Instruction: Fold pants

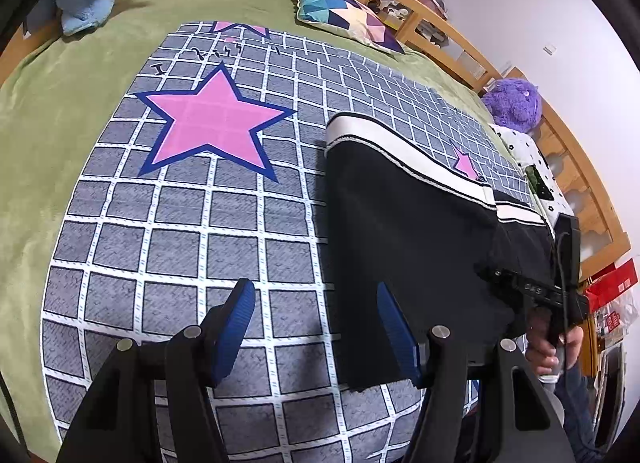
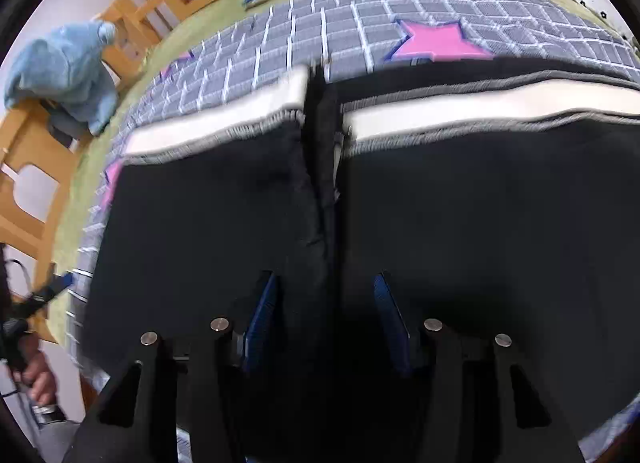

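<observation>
the left gripper (image 1: 316,327) is held wide at the near left edge of the black pants (image 1: 408,247), ready for gripping; the right gripper (image 2: 324,311), also wide, is poised over both legs, spread flat for folding.

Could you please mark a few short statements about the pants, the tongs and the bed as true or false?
1. The pants are black with white cuffs. True.
2. The left tongs are shut on the pants. False: they are open over the checked blanket, with nothing between the fingers.
3. The right tongs are open above the black fabric. True.
4. The large star on the blanket is yellow. False: it is pink with a dark blue outline.
5. A purple plush toy sits at the bed's edge. True.
6. The cushion lies on top of the pants. False: it lies apart, on the green cover.
</observation>
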Motion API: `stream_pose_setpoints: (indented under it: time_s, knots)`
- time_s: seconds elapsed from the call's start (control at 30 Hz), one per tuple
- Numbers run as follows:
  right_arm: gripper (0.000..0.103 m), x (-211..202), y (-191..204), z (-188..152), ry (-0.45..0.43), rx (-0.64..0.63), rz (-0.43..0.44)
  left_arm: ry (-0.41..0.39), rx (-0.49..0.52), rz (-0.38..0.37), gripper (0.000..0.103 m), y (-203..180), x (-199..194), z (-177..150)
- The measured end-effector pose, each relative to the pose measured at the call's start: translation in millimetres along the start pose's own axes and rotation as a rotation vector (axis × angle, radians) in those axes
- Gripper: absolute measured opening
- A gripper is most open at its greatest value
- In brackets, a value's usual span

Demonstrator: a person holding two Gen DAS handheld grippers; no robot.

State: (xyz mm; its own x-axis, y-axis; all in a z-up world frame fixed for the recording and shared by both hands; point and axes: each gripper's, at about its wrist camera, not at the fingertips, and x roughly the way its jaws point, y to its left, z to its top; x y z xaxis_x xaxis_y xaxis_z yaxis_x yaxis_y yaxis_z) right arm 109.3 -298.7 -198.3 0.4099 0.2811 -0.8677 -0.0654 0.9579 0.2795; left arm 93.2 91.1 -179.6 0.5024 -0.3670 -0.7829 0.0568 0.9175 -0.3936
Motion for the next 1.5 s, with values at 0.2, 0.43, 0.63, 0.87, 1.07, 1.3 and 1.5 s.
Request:
stream_pose_setpoints:
  time_s: [0.2, 0.43, 0.63, 0.87, 1.07, 1.3, 1.5]
  knots:
    - [0.012, -44, -6, 13, -0.129, -0.002, 0.137, 0.010, 0.021, 0.023, 0.061, -6, -3, -6]
    - [0.019, -18, -50, 12, -0.015, 0.085, 0.069, 0.066, 0.059, -0.001, 0.061, -26, 16, -9]
    - [0.025, -44, -46, -10, -0.079, 0.016, 0.059, 0.072, 0.097, -0.014, 0.061, -47, 25, -10]
    - [0.034, -33, -55, -30, -0.034, -0.053, 0.036, 0.160, 0.129, 0.022, 0.062, -66, 72, -23]
    - [0.036, -64, -86, -30, -0.077, 0.033, 0.142, 0.092, 0.167, 0.044, 0.062, -73, 56, -17]
    - [0.056, -155, -173, -36, -0.366, 0.172, -0.208, -0.036, 0.170, 0.038, 0.062, -82, 38, 24]
    - [0.057, -150, -258, -41, -0.363, 0.372, -0.313, 0.009, 0.138, 0.021, 0.061, -85, 69, 40]
